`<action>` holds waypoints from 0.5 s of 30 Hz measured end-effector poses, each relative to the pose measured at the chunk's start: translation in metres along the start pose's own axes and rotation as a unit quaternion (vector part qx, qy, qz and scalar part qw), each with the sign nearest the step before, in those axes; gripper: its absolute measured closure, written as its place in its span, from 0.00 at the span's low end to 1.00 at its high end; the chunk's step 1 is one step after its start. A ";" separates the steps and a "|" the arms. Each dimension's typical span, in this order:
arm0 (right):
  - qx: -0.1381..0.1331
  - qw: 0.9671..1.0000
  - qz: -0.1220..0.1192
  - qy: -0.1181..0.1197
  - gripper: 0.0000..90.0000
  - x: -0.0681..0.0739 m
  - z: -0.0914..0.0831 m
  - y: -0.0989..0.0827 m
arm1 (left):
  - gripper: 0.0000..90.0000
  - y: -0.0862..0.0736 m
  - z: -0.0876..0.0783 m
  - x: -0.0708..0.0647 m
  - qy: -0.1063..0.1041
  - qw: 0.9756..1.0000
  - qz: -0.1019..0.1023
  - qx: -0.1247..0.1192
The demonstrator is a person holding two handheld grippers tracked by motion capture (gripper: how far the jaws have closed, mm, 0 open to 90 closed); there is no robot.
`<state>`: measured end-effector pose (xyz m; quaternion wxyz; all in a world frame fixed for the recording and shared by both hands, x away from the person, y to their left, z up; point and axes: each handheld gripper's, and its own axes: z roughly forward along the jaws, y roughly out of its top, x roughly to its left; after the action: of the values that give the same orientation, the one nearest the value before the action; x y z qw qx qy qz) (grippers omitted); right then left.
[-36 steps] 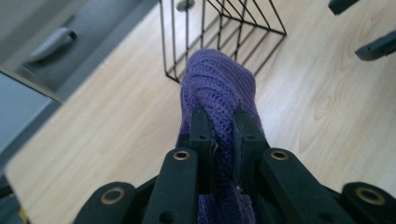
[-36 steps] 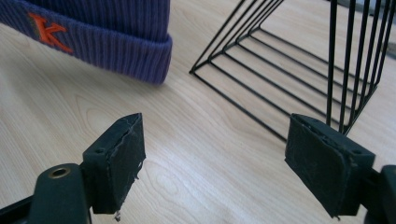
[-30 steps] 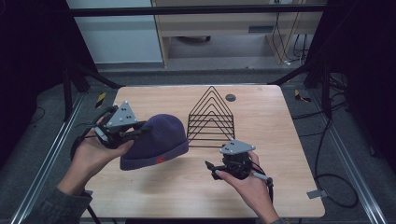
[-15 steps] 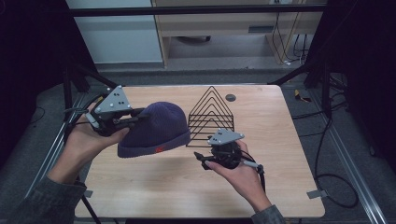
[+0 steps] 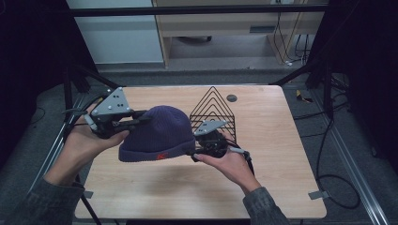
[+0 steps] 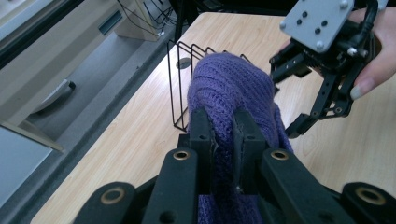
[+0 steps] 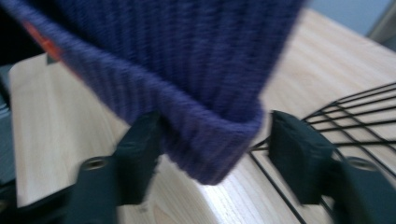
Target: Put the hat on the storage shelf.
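Observation:
A purple knit beanie (image 5: 157,133) with a small red label hangs lifted above the wooden table (image 5: 281,178). My left gripper (image 5: 136,121) is shut on the beanie's left side; in the left gripper view the knit (image 6: 231,88) is pinched between its two jaws (image 6: 223,140). My right gripper (image 5: 199,152) is open at the beanie's lower right corner. In the right gripper view the folded brim corner (image 7: 210,144) sits between the spread jaws, with one finger (image 7: 137,156) against the brim. The right gripper (image 6: 308,93) also shows open in the left gripper view.
A black wire rack (image 5: 216,112) of triangular dividers stands just behind the beanie and the right gripper. A small dark round disc (image 5: 231,98) lies on the table's far side. Metal frame rails and cables run along both table edges.
The left gripper has lifted the beanie off the table and raised it. The right gripper has moved left and forward to the beanie's brim corner.

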<state>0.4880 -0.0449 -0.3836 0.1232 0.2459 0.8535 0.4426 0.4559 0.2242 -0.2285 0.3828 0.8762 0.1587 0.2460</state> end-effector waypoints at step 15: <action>-0.036 0.999 -0.014 -0.025 0.82 -0.015 -0.047 0.029 | 0.89 0.020 0.008 0.037 0.036 0.995 -0.073 -0.057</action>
<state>0.4896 -0.0714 -0.3333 0.1596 0.2402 0.8371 0.4649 0.4927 0.2237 -0.2061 0.4427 0.8299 0.2215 0.2575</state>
